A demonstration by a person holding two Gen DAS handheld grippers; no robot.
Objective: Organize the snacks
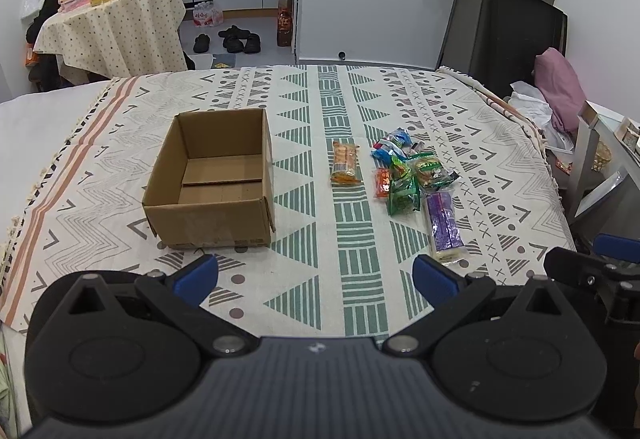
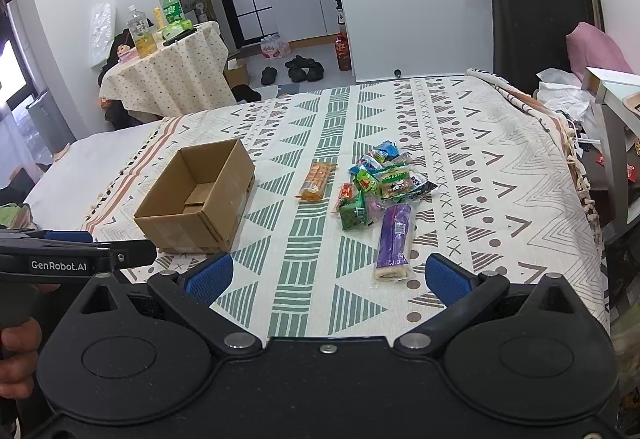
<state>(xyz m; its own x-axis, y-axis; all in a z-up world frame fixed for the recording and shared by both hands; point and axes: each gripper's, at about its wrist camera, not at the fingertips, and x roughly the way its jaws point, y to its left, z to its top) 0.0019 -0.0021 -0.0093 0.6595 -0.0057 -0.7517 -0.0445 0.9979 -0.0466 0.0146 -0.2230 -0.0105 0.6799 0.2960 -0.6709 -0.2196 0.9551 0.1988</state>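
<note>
Two grippers, both spread wide and empty, hover low over the patterned cloth [image 2: 500,175]. Purple packet [image 2: 394,239] lies at 12 o'clock of the right gripper [image 2: 326,277], long axis pointing away, nearest of the snack pile [image 2: 376,183]. Left gripper [image 1: 316,277] sees it at 1 o'clock. Empty cardboard box [image 1: 212,179] sits at 11 o'clock. Judgement: right takes it.

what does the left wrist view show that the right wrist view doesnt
Only the left wrist view shows the open left gripper whole, with the right one's tips at its edge. Only the right wrist view shows the open right gripper whole, a hand and a window. Both show the empty brown cardboard box, long purple snack packet and orange cracker packet.
</note>
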